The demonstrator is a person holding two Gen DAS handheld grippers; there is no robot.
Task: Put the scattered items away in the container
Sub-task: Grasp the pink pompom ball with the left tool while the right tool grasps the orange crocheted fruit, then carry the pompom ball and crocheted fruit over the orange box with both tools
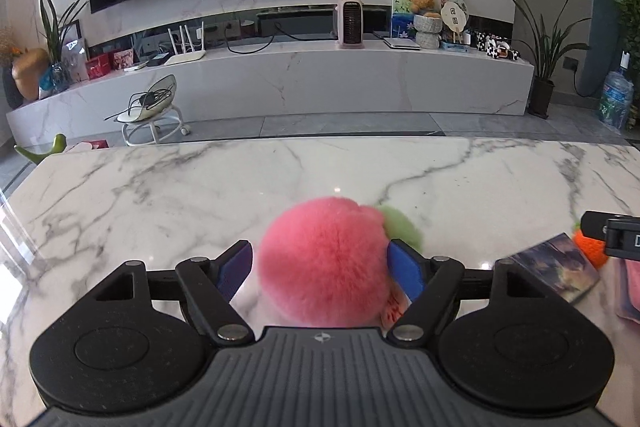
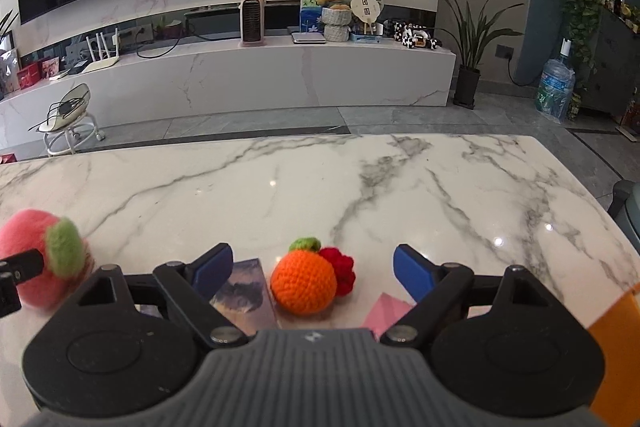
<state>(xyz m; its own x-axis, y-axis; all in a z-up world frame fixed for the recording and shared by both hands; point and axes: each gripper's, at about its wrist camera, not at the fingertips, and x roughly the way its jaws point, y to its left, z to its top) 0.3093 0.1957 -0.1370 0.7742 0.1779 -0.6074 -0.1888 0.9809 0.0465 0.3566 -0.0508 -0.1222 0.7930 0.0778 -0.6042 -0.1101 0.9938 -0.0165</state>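
The left gripper [image 1: 320, 267] has the pink plush peach [image 1: 326, 263] between its spread blue pads at 12 o'clock: the right pad touches the fur, while the left pad stands just apart, so the grasp looks not yet closed. The peach is roundish, with no clear long axis, and its green leaf [image 1: 402, 227] points to 1 o'clock. The right gripper [image 2: 313, 269], also spread and holding nothing, has the crocheted orange [image 2: 303, 281] dead ahead at 12 o'clock between its fingers, with a red knitted piece [image 2: 342, 269] touching it at 3 o'clock. A dark picture card [image 2: 242, 293] lies at 9 o'clock of the orange and a pink sheet [image 2: 386, 311] at 4 o'clock, all on the marble table [image 2: 360, 187]. No container is clearly identifiable; an orange shape [image 2: 616, 347] at 3 o'clock may belong to one.
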